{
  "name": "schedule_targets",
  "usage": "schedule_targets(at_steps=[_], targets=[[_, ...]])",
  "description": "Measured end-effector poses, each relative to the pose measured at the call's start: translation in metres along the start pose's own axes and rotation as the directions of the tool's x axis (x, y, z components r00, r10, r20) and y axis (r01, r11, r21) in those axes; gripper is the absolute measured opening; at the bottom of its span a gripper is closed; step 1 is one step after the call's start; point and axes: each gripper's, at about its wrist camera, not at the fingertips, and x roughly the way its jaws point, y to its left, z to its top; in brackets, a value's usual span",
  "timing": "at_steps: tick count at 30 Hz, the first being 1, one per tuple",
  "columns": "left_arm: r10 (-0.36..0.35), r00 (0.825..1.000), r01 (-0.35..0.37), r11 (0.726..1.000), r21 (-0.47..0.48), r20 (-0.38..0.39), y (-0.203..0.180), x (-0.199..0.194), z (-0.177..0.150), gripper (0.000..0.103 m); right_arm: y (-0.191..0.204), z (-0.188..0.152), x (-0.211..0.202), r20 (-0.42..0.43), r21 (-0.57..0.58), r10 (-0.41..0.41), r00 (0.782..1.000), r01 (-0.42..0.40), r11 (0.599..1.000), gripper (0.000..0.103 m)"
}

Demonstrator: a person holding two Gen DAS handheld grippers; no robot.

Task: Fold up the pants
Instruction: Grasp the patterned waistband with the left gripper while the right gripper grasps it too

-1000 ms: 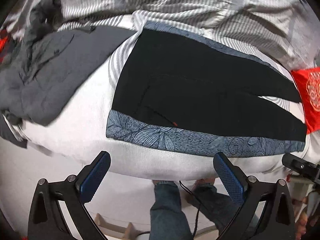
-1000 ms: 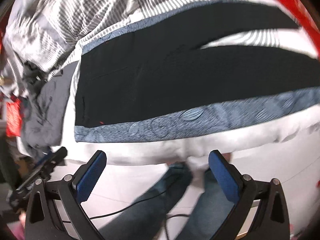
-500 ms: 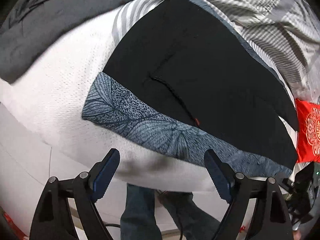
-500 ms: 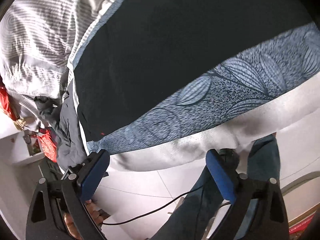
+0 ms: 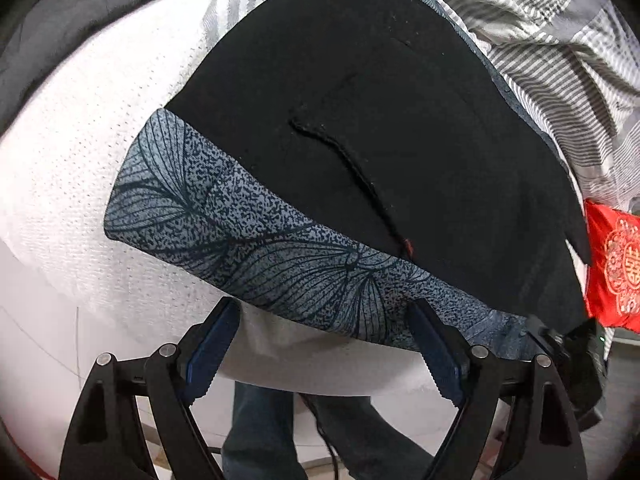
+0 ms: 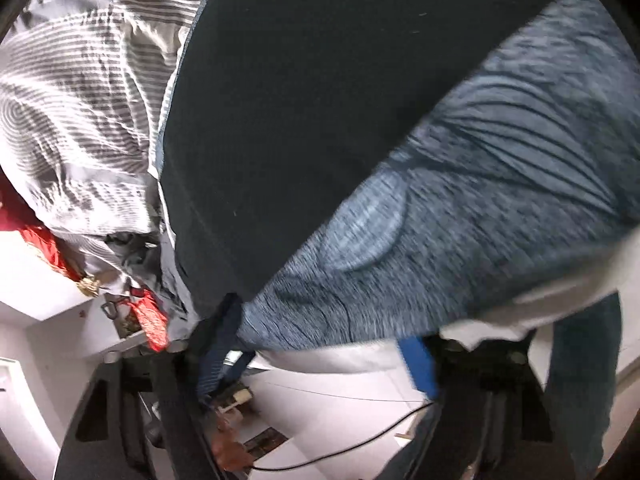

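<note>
The black pants (image 5: pixel 380 120) lie flat on a blue leaf-patterned cloth (image 5: pixel 240 216) over the white mattress (image 5: pixel 80 160). A black drawstring (image 5: pixel 344 160) with a red tip trails across them. My left gripper (image 5: pixel 322 316) stands open at the bed's near edge, its fingertips against the patterned cloth's border and nothing pressed between them. In the blurred right wrist view the pants (image 6: pixel 320 100) and the cloth (image 6: pixel 460 220) fill the frame. The right gripper (image 6: pixel 320 328) has its jaws closing, with the cloth's lower edge and the white mattress rim between them, and the pads do not press on either.
Striped grey bedding (image 5: pixel 560 40) is bunched behind the pants, also at the left (image 6: pixel 80 100). A dark grey garment (image 5: pixel 80 8) lies at the far left. A red patterned item (image 5: pixel 616 268) sits at the right. The person's legs in jeans (image 5: pixel 260 432) stand below the bed edge.
Both grippers have come down close to the bed's near edge and tilted. The right jaws have narrowed markedly. The left jaws have narrowed slightly.
</note>
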Motion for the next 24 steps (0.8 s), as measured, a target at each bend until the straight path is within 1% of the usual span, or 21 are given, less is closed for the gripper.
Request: schedule_targets(at_steps=[1, 2, 3, 5, 8, 10, 13, 14, 15, 16, 17, 18, 20, 22, 24], targets=[[-0.006, 1.000, 0.006, 1.000, -0.006, -0.002, 0.000, 0.001, 0.001, 0.088, -0.002, 0.003, 0.003, -0.008, 0.022, 0.014, 1.000, -0.013, 1.000, 0.042], [-0.010, 1.000, 0.010, 1.000, -0.011, -0.003, 0.001, 0.000, 0.001, 0.088, -0.004, 0.005, 0.004, -0.008, 0.047, 0.044, 0.999, -0.044, 0.998, 0.030], [-0.013, 1.000, 0.013, 1.000, -0.014, -0.005, 0.001, 0.000, 0.001, 0.088, -0.003, 0.005, 0.005, -0.006, 0.064, 0.077, 0.997, -0.076, 0.995, 0.015], [-0.024, 1.000, 0.024, 1.000, -0.020, -0.009, 0.002, 0.000, 0.001, 0.088, 0.001, 0.005, -0.001, 0.005, 0.072, 0.132, 0.991, -0.132, 0.989, 0.013], [-0.074, 0.997, 0.073, 0.996, -0.060, -0.018, 0.007, -0.002, 0.002, 0.088, 0.009, 0.004, -0.010, 0.005, 0.066, 0.175, 0.984, -0.175, 0.982, 0.013], [-0.111, 0.994, 0.109, 0.989, -0.100, -0.014, 0.011, -0.003, 0.004, 0.088, 0.012, 0.004, -0.016, 0.000, 0.059, 0.191, 0.982, -0.191, 0.980, 0.013], [-0.141, 0.990, 0.139, 0.979, -0.151, -0.002, 0.014, -0.003, 0.008, 0.087, 0.012, 0.005, -0.019, -0.014, 0.043, 0.182, 0.983, -0.181, 0.983, 0.013], [-0.140, 0.990, 0.139, 0.977, -0.164, 0.004, 0.014, -0.004, 0.009, 0.078, 0.012, 0.005, -0.018, -0.019, 0.042, 0.175, 0.984, -0.174, 0.984, 0.013], [-0.129, 0.992, 0.129, 0.977, -0.172, 0.012, 0.014, -0.005, 0.011, 0.071, 0.013, 0.006, -0.016, -0.023, 0.043, 0.169, 0.985, -0.168, 0.985, 0.013], [-0.115, 0.993, 0.116, 0.977, -0.176, 0.017, 0.014, -0.006, 0.013, 0.056, 0.014, 0.004, -0.014, -0.028, 0.044, 0.160, 0.987, -0.159, 0.986, 0.013], [-0.117, 0.993, 0.120, 0.977, -0.175, 0.026, 0.015, -0.008, 0.014, 0.034, 0.012, 0.004, -0.013, -0.031, 0.042, 0.154, 0.988, -0.153, 0.987, 0.013], [-0.122, 0.992, 0.126, 0.977, -0.174, 0.033, 0.018, -0.011, 0.013, 0.028, 0.012, 0.004, -0.014, -0.033, 0.041, 0.148, 0.988, -0.147, 0.988, 0.013], [-0.137, 0.989, 0.144, 0.973, -0.183, 0.045, 0.024, -0.018, 0.014, 0.019, 0.014, 0.003, -0.015, -0.037, 0.039, 0.135, 0.990, -0.133, 0.990, 0.013], [-0.136, 0.989, 0.144, 0.977, -0.160, 0.061, 0.023, -0.029, 0.012, 0.019, 0.022, 0.004, -0.018, -0.041, 0.023, 0.117, 0.992, -0.116, 0.993, 0.013], [-0.117, 0.990, 0.124, 0.987, -0.100, 0.076, 0.012, -0.043, 0.014, 0.019, 0.032, 0.005, -0.023, -0.041, 0.004, 0.114, 0.993, -0.114, 0.993, 0.013]])
